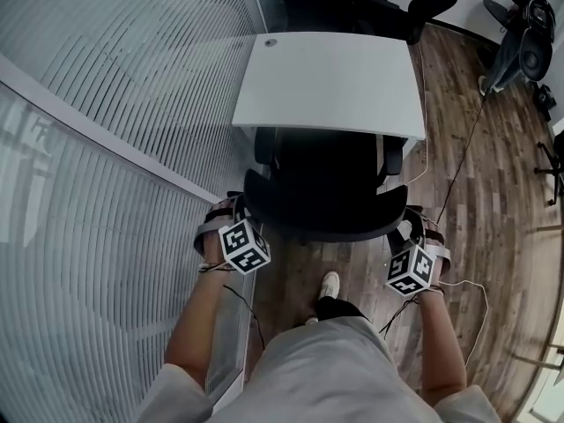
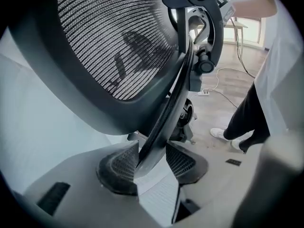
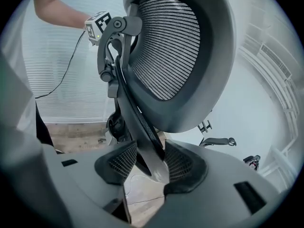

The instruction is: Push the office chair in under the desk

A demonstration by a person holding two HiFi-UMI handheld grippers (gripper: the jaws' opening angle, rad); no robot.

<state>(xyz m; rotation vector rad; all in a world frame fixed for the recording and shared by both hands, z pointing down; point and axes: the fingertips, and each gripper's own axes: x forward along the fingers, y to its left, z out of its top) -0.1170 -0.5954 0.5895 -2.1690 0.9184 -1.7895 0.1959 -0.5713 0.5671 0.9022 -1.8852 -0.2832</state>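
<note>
Head view alone for the layout: white desk (image 1: 330, 82) beside the slatted glass wall (image 1: 115, 148), black office chair (image 1: 326, 203) facing it, seat and armrests tucked beneath the desk's near edge, curved backrest standing out toward the person. Left gripper (image 1: 231, 210) at the backrest's left end, right gripper (image 1: 412, 223) at its right end, marker cubes turned upward. Jaw state not readable from up here. One white shoe (image 1: 328, 285) on the wooden floor (image 1: 458, 148) just behind the chair. More dark chairs (image 1: 352, 3) beyond the desk's far side.

Left gripper view for the grip: ribbed pads (image 2: 118, 163) closed on the thin dark rim of the backrest frame, mesh filling the upper picture. Also here and not overhead: the headrest bracket, a dark trouser leg, a white power strip (image 2: 203, 93) on the floor.

Right gripper view for the mirror case: pads (image 3: 180, 163) clamped on the same frame's opposite rim. Past the backrest, the other gripper's marker cube and a bare forearm against the blinds. At lower right, an armrest of another chair (image 3: 217, 141). Desk out of sight in both gripper views.
</note>
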